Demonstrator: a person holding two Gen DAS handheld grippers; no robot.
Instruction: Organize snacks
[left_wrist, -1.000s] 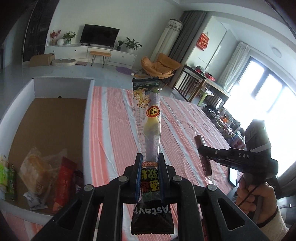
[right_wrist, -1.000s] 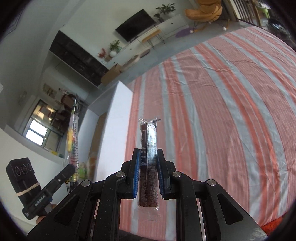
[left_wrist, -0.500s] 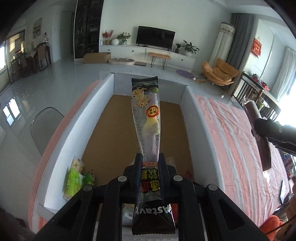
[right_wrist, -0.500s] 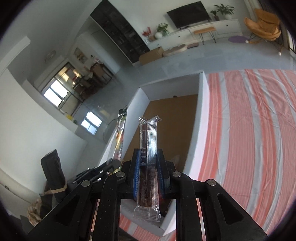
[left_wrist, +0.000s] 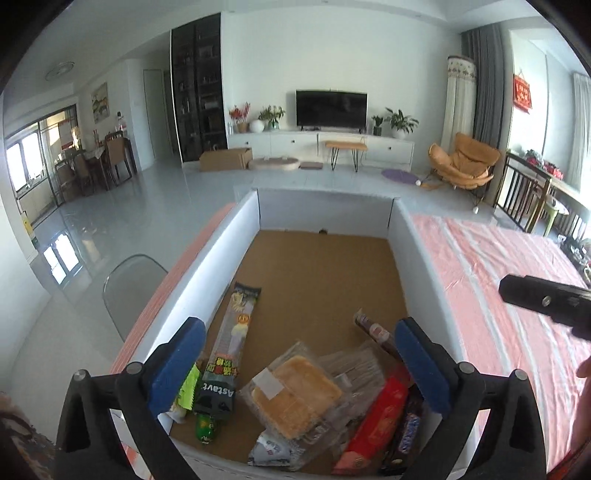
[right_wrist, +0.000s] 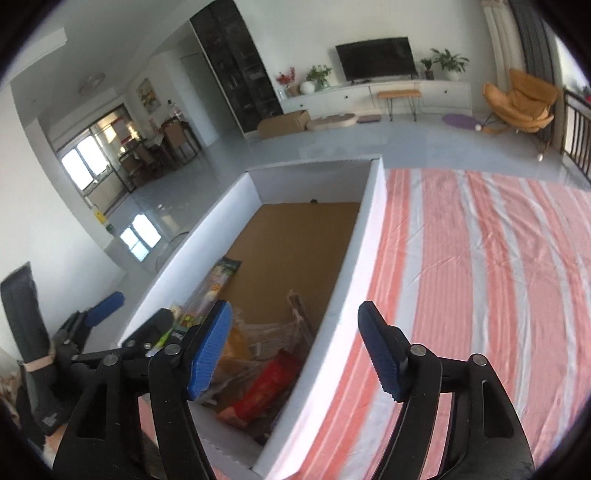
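Setting: home, open-plan living room. Evidence: television (left_wrist: 331, 109) on the wall above a long white cabinet (left_wrist: 320, 144) with potted plants (left_wrist: 399, 122) and flowers (left_wrist: 239, 115); orange lounge chair (left_wrist: 461, 164) by grey curtains (left_wrist: 487, 85); tall dark shelving (left_wrist: 197, 88); dining chairs (left_wrist: 110, 158) near a glass door; glossy tiled floor (left_wrist: 122, 221); striped cloth (left_wrist: 498, 277) on the desk.

1. The box (left_wrist: 221, 254) sits on the table (left_wrist: 498, 280), at its left edge.
2. The snacks (left_wrist: 295, 391) lie in the near end of the box.
3. A long packet (left_wrist: 232, 339) lies by the box's left wall.
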